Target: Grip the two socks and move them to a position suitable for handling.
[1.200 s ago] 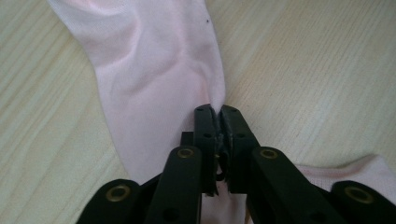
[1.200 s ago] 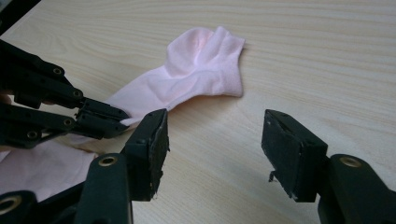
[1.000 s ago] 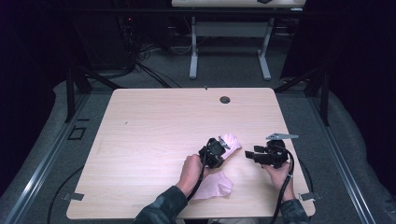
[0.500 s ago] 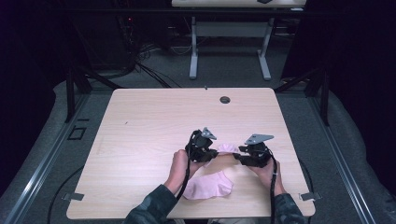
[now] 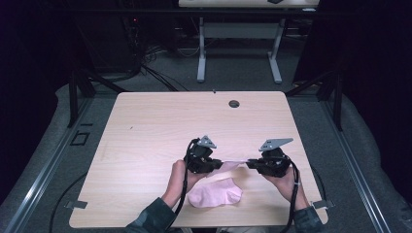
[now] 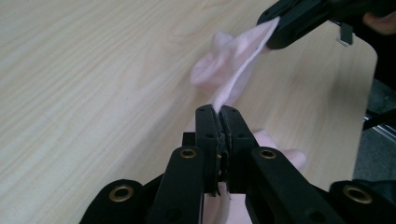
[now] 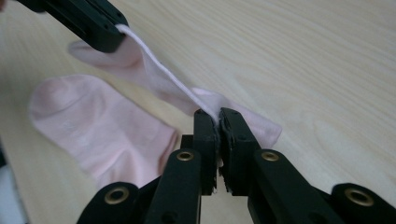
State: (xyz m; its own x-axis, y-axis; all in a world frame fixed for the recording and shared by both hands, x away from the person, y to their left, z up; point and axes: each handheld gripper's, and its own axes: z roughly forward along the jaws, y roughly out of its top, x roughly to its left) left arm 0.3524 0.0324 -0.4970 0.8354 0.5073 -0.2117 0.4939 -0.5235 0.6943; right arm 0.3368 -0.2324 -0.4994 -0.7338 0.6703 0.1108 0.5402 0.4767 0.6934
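No readable text, labels, brands, numbers or signs in any view. Table, socks and both grippers carry no legible markings.
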